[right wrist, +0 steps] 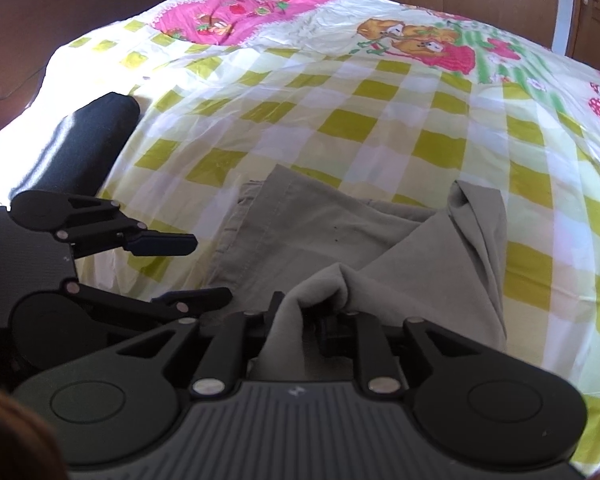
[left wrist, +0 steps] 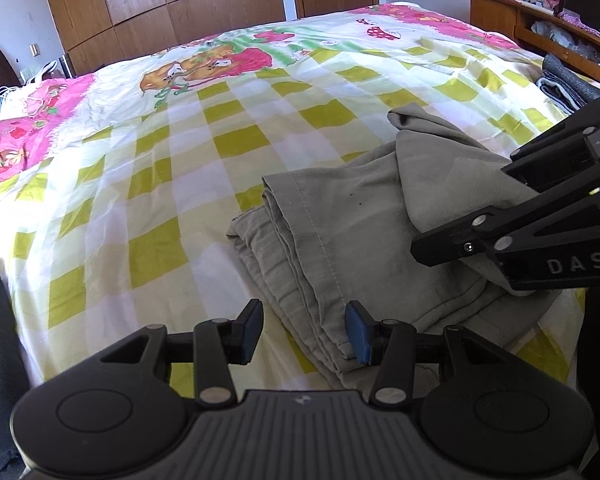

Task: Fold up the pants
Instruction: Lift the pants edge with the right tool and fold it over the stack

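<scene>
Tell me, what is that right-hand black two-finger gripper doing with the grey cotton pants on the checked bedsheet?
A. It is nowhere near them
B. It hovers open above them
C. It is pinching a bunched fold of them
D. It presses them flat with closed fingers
C: in the right wrist view the right gripper has a bunched fold of the grey pants drawn between its fingers, while the left gripper stands open at the pants' edge.

Checked bed: grey pants, perhaps folded clothes.
</scene>
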`<state>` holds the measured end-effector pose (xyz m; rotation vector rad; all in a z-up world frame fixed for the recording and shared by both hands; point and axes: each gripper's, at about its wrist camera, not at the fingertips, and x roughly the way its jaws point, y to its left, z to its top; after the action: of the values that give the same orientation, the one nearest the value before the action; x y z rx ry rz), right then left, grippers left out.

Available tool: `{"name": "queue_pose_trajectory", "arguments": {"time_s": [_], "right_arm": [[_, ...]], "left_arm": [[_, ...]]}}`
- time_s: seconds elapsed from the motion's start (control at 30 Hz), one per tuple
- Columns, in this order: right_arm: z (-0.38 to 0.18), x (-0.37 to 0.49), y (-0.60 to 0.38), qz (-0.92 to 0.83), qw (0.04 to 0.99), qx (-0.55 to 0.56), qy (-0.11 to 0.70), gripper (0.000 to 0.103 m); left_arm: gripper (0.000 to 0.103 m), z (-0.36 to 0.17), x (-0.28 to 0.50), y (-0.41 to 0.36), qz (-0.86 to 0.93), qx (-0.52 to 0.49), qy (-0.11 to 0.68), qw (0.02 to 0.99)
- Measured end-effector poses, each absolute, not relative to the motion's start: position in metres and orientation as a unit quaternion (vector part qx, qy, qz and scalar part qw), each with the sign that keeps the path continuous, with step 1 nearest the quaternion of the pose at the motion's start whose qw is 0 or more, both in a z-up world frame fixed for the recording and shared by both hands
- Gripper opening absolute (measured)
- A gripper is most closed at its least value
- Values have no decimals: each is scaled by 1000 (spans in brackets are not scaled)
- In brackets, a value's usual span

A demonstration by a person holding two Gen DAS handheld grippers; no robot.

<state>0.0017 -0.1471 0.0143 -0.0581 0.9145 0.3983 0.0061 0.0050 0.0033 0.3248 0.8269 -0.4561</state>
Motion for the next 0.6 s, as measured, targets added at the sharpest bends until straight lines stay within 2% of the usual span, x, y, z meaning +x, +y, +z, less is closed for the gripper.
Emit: {"name": "queue_pose_trajectory", "arguments": {"time_s": [0.23, 0.6], "right_arm": [[9, 2, -147, 177, 877, -10, 447, 20], [20, -4, -192, 155, 873, 113, 448, 43]], "left_arm": [[59, 4, 6, 7, -225, 152, 399, 876], [59, 5, 4, 12, -236, 135, 393, 879]]}}
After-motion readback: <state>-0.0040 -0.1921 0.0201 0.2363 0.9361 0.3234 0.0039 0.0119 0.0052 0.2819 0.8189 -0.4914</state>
